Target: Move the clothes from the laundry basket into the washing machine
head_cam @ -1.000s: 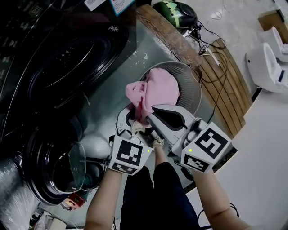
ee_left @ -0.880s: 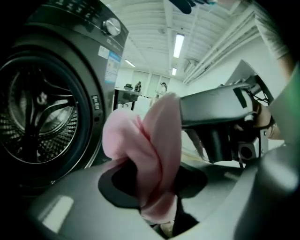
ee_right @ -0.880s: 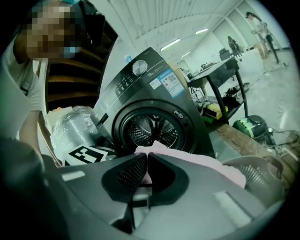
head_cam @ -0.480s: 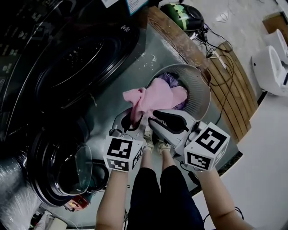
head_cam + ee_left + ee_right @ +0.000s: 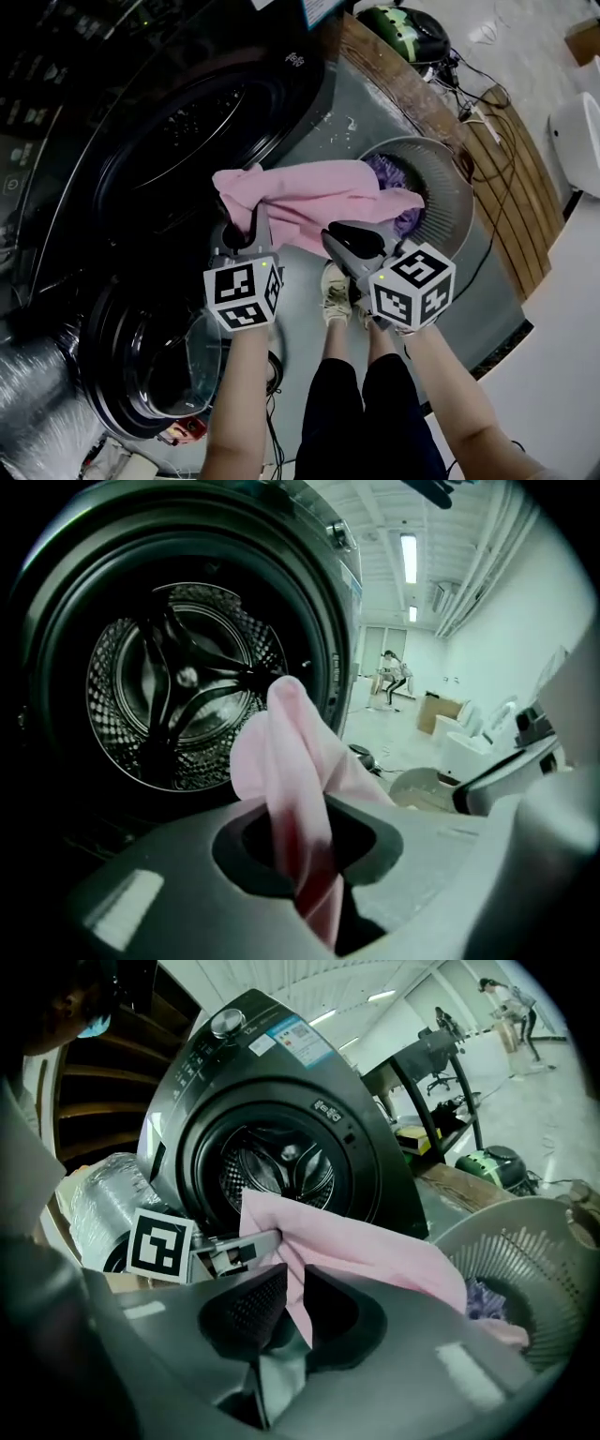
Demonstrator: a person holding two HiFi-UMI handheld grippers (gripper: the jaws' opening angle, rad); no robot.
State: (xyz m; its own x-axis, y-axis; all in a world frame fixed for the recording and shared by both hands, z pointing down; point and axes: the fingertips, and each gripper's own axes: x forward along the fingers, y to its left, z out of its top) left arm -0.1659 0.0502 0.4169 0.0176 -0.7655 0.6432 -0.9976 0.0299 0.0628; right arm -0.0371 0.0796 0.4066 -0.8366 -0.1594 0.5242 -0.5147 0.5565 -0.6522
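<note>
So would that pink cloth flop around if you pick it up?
Probably very floppy: the pink cloth drapes in folds between the left gripper and the laundry basket. Likely light too, since a small pinch lifts that end.

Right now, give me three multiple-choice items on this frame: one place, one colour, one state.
1. Where does the far end of the pink garment lie?
A. in the laundry basket
B. in the washer drum
C. in mid-air, clear of everything
2. What colour is the other garment in the basket?
A. green
B. purple
C. white
3. The left gripper is:
A. open, empty
B. shut, empty
C. shut on the pink garment

1 A: the cloth runs from the left gripper back into the basket, and no cloth shows in the drum.
2 B: it shows purple under the pink.
3 C: its jaws pinch a pink fold.
</note>
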